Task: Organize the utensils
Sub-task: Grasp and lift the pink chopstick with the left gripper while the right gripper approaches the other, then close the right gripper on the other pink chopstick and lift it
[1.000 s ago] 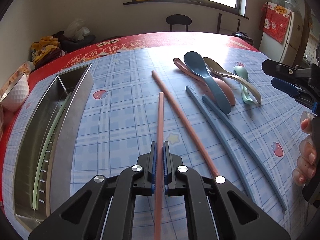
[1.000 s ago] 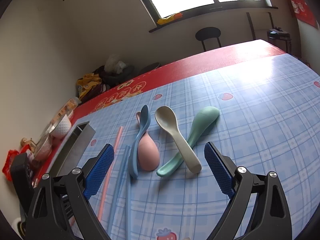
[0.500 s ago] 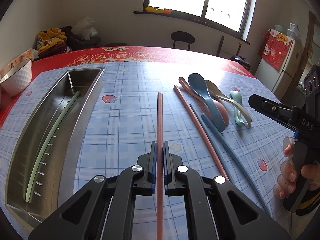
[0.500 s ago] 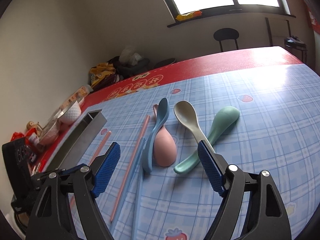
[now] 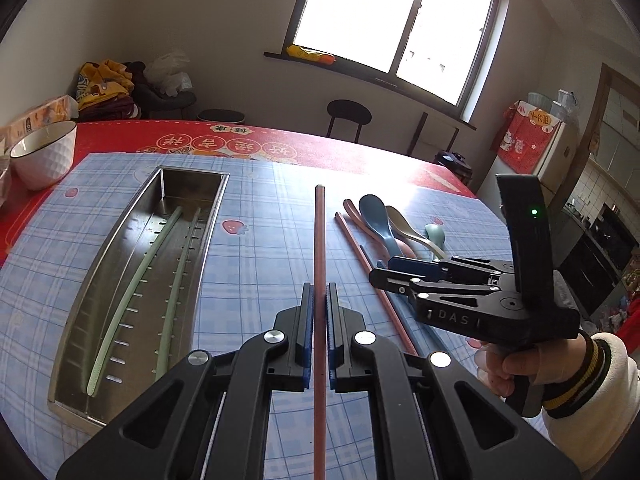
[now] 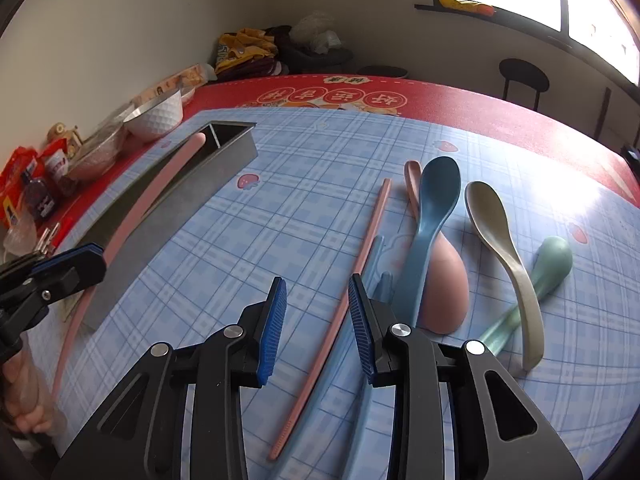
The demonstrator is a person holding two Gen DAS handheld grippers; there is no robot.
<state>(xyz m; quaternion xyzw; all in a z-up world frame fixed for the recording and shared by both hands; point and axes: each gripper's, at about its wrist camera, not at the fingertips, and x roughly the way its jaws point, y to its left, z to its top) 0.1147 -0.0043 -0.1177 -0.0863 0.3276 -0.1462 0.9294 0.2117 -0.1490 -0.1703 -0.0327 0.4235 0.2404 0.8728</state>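
My left gripper (image 5: 319, 296) is shut on a pink chopstick (image 5: 319, 248) and holds it above the table, right of the steel tray (image 5: 100, 264). The tray holds two green chopsticks (image 5: 132, 296). My right gripper (image 6: 316, 292) is open, its jaws either side of the second pink chopstick (image 6: 352, 276) lying on the cloth. Two blue chopsticks (image 6: 374, 264) lie just right of it. Blue (image 6: 430, 220), pink (image 6: 446, 284), beige (image 6: 500, 248) and green (image 6: 540, 276) spoons lie further right. The held pink chopstick (image 6: 156, 196) and left gripper (image 6: 68, 268) show at the left.
A white bowl (image 5: 44, 154) stands at the table's far left, with packets and jars (image 6: 36, 184) beside it. The blue checked cloth (image 5: 260, 216) lies on a red table. A chair (image 5: 348, 114) stands beyond the far edge.
My left gripper has lifted and swung left with the pink chopstick, toward the tray. My right gripper has narrowed and come down over the second pink chopstick.
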